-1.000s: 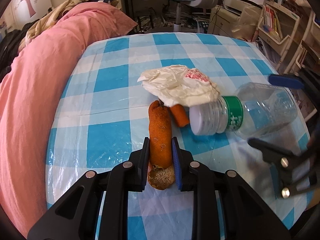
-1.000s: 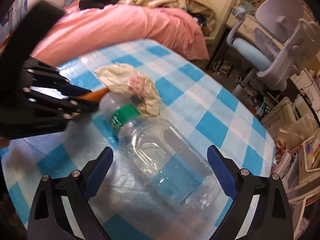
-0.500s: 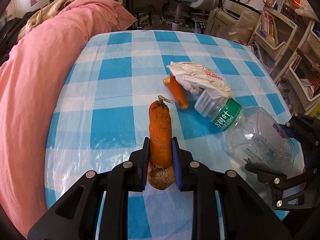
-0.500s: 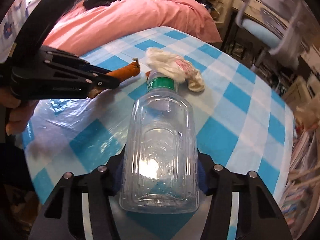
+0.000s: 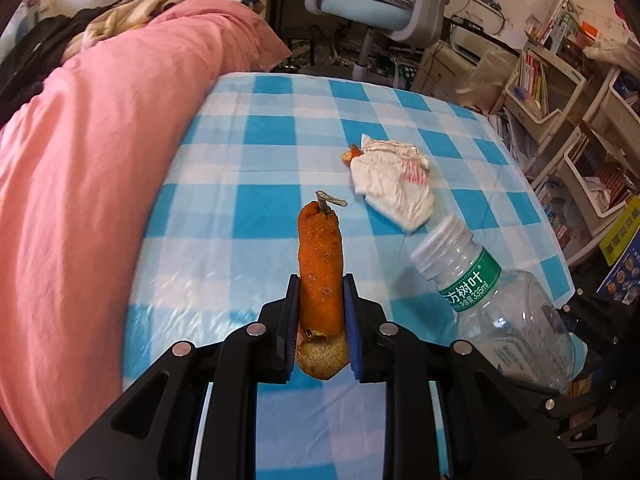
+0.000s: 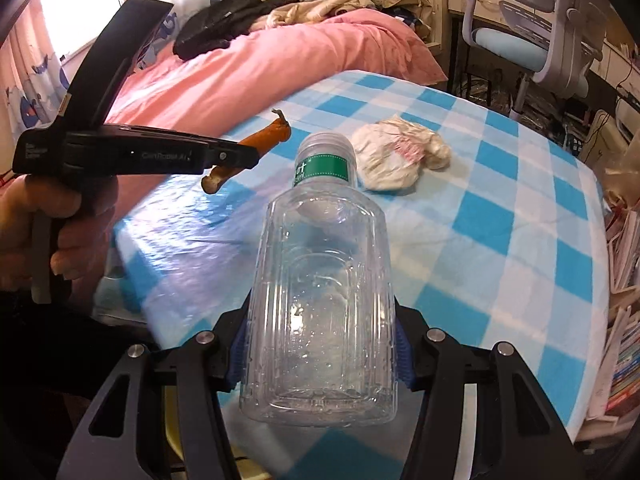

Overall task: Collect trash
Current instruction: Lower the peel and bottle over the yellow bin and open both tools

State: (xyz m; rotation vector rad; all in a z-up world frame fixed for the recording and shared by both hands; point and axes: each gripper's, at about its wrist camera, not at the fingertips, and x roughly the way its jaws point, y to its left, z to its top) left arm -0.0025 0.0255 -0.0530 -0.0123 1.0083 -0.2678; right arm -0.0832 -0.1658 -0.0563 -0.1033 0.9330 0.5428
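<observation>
Holding: two pieces of trash, one in each of my grippers, both raised above the checked table [image 5: 248, 208].
Left gripper [image 5: 320, 320]: my fingers are clamped on the orange peel [image 5: 320, 264]; its dry stem end points away from me, toward the far side of the table.
Orange peel, right wrist view: it sticks out past my left gripper [image 6: 236, 156] and hangs clear of the tablecloth, at the table's near left edge.
Right gripper [image 6: 320, 356]: my fingers are pressed against both flat sides of the clear plastic bottle [image 6: 320, 300], near its base.
Bottle: green label and white cap point away from me, over the table's near part; in the left wrist view the bottle [image 5: 504, 308] sits at the table's right edge.
Crumpled wrapper [image 5: 396, 184]: white with red print, lying on the table beyond the bottle cap, near the table's middle.
Small orange scrap [image 5: 350, 154]: lying on the table, touching the wrapper's far left corner.
Pink bedding [image 5: 88, 160]: just beside the table's left edge.
Office chair [image 5: 384, 8]: beyond the table's far side.
</observation>
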